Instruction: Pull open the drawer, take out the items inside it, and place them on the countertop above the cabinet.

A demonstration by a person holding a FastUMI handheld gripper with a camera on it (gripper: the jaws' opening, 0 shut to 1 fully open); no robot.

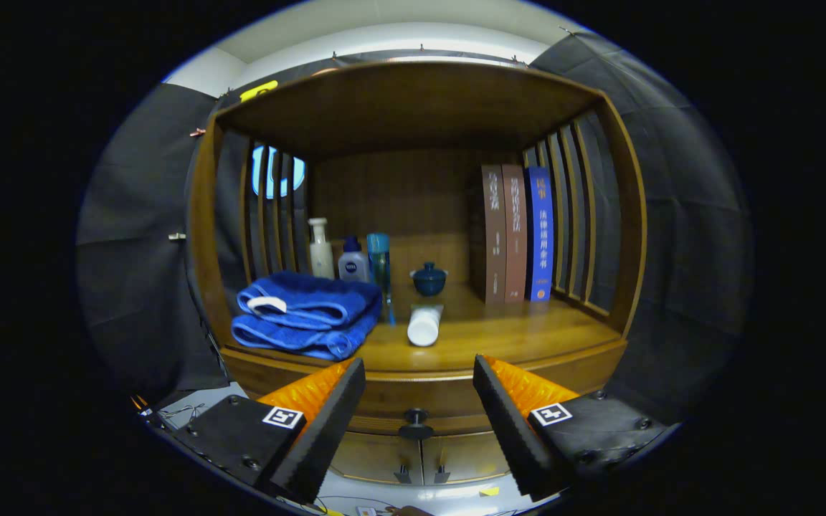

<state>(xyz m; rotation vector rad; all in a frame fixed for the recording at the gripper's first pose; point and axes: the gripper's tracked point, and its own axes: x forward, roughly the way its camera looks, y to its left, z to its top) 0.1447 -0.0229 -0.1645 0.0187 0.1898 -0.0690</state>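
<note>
Drawer (416, 416), closed, lies in the front of the wooden cabinet (628, 215) just under the table (528, 333); its dark round knob (416, 424) sits between the fingers of the tongs (419, 412) and beyond them. Tongs: spread wide, holding nothing, fingers pointing at the cabinet front to either side of the knob. Below the drawer, two cabinet doors (424, 455) meet, with small handles at the seam. On the table, from one side to the other: a folded blue towel (305, 314); behind it a white pump bottle (320, 249), a white bottle with a blue cap (353, 262) and a tall blue bottle (378, 259); a white tube (425, 324) lying on its side; a small dark lidded bowl (429, 279); three upright books (517, 233) near the slatted side.
</note>
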